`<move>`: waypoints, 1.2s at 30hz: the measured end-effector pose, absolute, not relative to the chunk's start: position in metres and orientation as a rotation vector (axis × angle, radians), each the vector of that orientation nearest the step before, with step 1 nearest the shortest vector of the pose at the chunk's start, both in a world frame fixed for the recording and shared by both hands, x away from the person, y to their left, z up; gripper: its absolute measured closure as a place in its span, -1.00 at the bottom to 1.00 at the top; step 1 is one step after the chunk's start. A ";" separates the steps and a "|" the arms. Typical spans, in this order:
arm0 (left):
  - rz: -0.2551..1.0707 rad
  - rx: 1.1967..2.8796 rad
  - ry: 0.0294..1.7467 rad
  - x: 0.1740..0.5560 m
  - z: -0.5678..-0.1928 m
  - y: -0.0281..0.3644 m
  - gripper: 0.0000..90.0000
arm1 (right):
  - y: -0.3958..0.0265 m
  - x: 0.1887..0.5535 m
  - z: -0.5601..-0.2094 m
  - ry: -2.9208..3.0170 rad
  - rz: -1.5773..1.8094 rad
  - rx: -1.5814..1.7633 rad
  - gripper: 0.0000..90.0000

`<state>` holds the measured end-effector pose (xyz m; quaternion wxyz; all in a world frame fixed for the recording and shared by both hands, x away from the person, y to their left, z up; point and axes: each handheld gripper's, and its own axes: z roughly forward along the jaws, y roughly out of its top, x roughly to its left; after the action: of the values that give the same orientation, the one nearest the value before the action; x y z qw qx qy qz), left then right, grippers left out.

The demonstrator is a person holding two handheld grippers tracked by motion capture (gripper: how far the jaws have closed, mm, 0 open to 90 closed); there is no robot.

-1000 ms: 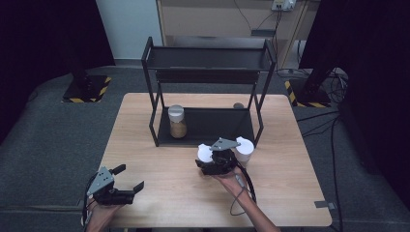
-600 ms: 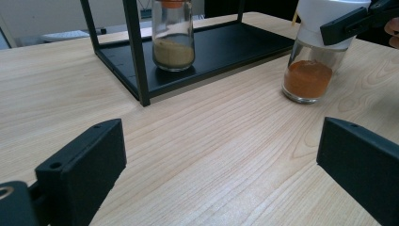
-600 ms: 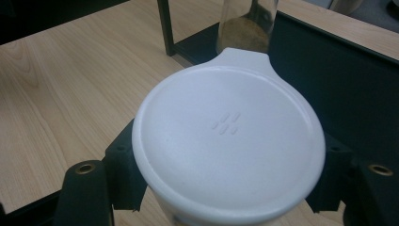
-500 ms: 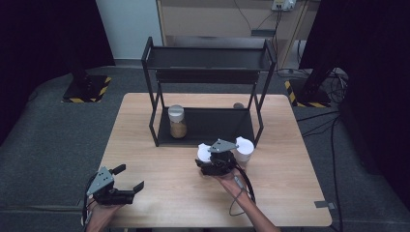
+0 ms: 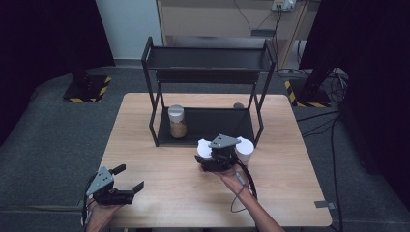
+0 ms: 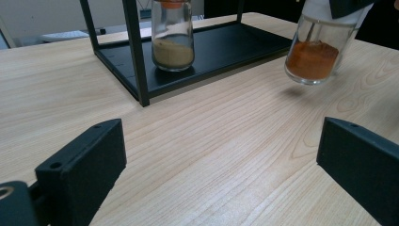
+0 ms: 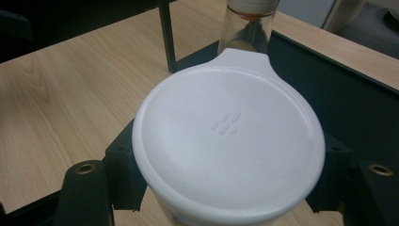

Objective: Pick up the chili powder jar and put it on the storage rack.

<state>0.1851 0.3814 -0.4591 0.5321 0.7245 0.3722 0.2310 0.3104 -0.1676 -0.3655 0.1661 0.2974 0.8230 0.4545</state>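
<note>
A glass jar with a white lid and orange powder is clamped between the jaws of my right gripper, which is shut on it just under the lid. In the high view this jar and my right gripper are in front of the black rack. The jar leans a little and casts a shadow on the wood below. A second jar with tan powder stands on the rack's lower tray. My left gripper rests at the table's near left, open, with nothing between its jaws.
Another white-lidded container stands just right of my right gripper, by the rack's front right leg. The rack has an upper shelf over the lower tray. Bare wooden table lies between the two grippers.
</note>
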 end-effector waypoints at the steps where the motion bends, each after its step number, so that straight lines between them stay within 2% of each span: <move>1: 0.550 1.728 0.888 0.185 -0.459 0.381 -0.98 | -0.168 0.311 -0.363 2.343 1.295 0.848 -0.31; 18: 0.544 1.727 0.889 0.186 -0.460 0.382 -0.98 | -0.164 0.333 -0.331 2.343 1.290 0.843 -0.31; 36: 0.540 1.720 0.889 0.186 -0.460 0.384 -0.98 | -0.147 0.371 -0.305 2.298 1.252 0.909 -0.31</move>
<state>0.1859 0.3836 -0.4602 0.5361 0.7224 0.3732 0.2268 0.3715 -0.1465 -0.3054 0.1848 0.3224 0.8152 0.4442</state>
